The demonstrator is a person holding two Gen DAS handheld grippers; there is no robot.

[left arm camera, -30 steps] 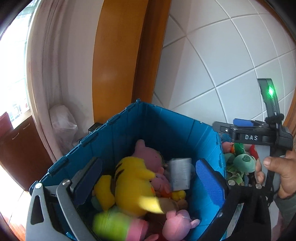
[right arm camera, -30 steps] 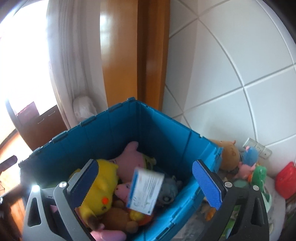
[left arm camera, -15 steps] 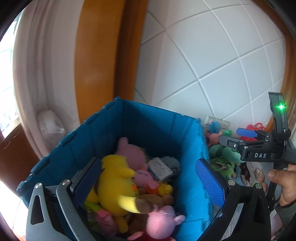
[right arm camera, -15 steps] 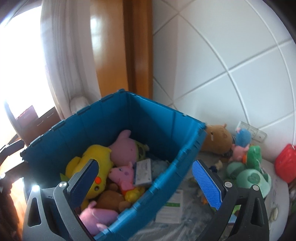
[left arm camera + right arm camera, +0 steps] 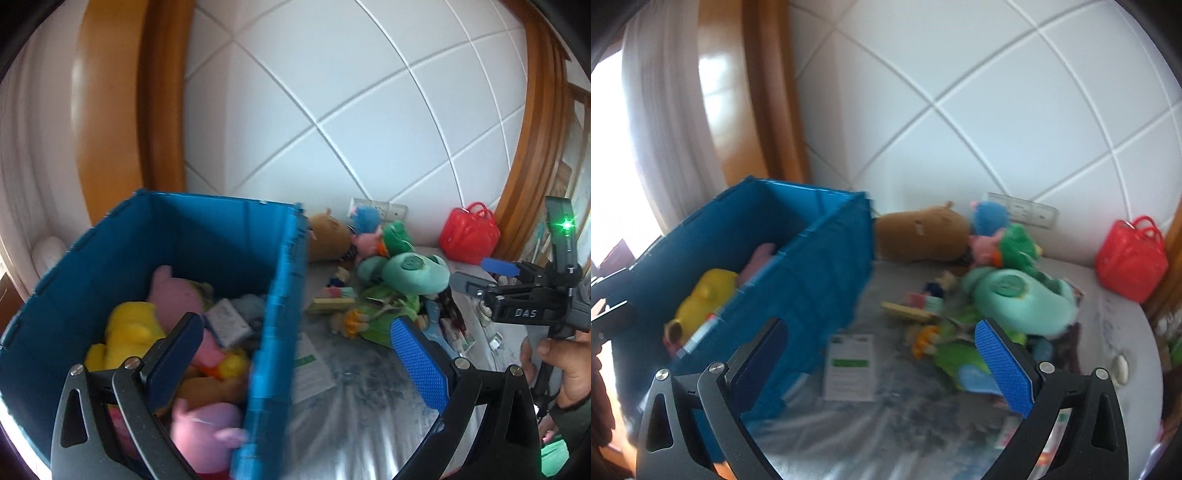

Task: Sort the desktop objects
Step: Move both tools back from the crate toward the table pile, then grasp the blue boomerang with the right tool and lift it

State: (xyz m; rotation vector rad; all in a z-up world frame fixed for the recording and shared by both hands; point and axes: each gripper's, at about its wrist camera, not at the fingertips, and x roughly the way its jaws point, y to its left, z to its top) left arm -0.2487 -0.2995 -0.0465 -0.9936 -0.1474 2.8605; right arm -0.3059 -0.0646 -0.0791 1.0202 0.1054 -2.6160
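Observation:
A blue bin (image 5: 280, 295) (image 5: 827, 280) on the left holds a yellow plush (image 5: 129, 325), pink plush toys (image 5: 207, 443) and a small grey box (image 5: 225, 325). My left gripper (image 5: 295, 365) hovers open over the bin's right wall, nothing between its fingers. My right gripper (image 5: 882, 369) is open and empty above a white leaflet (image 5: 851, 365) on the grey tabletop (image 5: 886, 435). To the right lies a pile of toys: a brown plush (image 5: 919, 236), a mint-green plush (image 5: 1019, 295) (image 5: 413, 269) and a green one (image 5: 1019, 247).
A red plastic basket (image 5: 1130, 254) (image 5: 469, 236) stands at the back right by the wooden frame. A person's hand (image 5: 565, 365) holds the right gripper's handle in the left wrist view. White tiled wall behind, with a socket strip (image 5: 1023, 214). Small flat items lie scattered among the toys.
Both grippers swung right, away from the bin's inside toward the toy pile. The box that was falling from the right gripper now lies in the bin.

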